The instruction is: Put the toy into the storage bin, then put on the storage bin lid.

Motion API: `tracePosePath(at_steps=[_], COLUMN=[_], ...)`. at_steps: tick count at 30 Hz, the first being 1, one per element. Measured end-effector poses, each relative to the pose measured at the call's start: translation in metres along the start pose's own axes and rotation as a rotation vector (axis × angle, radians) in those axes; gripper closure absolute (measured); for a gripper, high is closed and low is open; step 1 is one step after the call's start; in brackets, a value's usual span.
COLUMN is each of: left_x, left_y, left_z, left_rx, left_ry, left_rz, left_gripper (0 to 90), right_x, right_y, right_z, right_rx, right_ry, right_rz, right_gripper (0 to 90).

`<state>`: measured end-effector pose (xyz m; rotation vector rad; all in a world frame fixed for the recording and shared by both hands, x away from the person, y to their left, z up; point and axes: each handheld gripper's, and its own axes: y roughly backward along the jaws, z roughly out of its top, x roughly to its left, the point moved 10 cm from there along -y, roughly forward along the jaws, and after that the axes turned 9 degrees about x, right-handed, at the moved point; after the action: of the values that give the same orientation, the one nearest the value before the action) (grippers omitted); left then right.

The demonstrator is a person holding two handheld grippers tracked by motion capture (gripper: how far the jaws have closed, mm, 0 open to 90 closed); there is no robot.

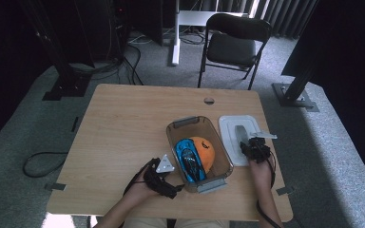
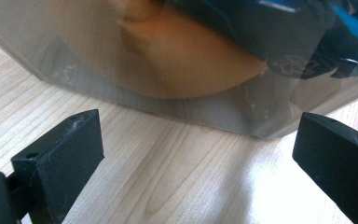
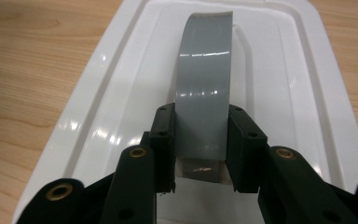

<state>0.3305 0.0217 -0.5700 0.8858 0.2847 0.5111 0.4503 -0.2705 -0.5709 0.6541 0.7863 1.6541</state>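
Note:
A clear plastic bin (image 1: 169,137) stands mid-table and holds an orange ball (image 1: 206,151) and a blue toy car (image 1: 188,159). Just right of the bin lies its white lid (image 1: 230,128) with a grey strap handle (image 1: 241,133). My right gripper (image 1: 247,145) is shut on that handle; in the right gripper view its jaws pinch the grey handle (image 3: 204,79) above the lid (image 3: 279,79), right gripper (image 3: 200,140). My left gripper (image 1: 175,176) sits open at the bin's near left corner. In the left gripper view the bin wall (image 2: 121,79) is close ahead of the left gripper (image 2: 196,154), with nothing between the jaws.
The wooden table (image 1: 119,123) has open room on its left half and far side. A cable hole (image 1: 209,100) sits near the far edge. Beyond the table stands a black folding chair (image 1: 233,42). Grey latches close both ends of the bin.

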Motion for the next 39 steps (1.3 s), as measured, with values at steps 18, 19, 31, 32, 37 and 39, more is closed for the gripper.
tracePosePath(at_steps=[18,19,31,32,37,39], left_x=[0.007,0.008,0.011,0.011,0.011,0.010], left_y=[0.002,0.003,0.007,0.007,0.007,0.006], left_z=[-0.004,-0.004,-0.005,-0.005,-0.005,-0.005], left_rx=[0.004,0.002,-0.005,-0.005,-0.005,-0.005], left_ry=[0.019,0.021,0.030,0.030,0.031,0.030], left_rz=[0.008,0.011,0.022,0.023,0.019,0.017], left_gripper=[2.5,2.4,2.4,2.5,2.5,2.5], right_x=[0.001,0.002,0.018,0.020,0.031,0.037], right_y=[0.030,0.033,0.088,0.092,0.113,0.121], right_z=[0.006,0.008,0.035,0.037,0.043,0.046], right_rx=[-0.054,-0.059,-0.153,-0.161,-0.196,-0.210], right_ry=[-0.010,-0.011,0.011,0.013,0.024,0.027], right_rz=[0.013,0.014,0.011,0.012,0.021,0.036], right_gripper=[67.4,67.3,67.4,67.4,67.4,67.4])
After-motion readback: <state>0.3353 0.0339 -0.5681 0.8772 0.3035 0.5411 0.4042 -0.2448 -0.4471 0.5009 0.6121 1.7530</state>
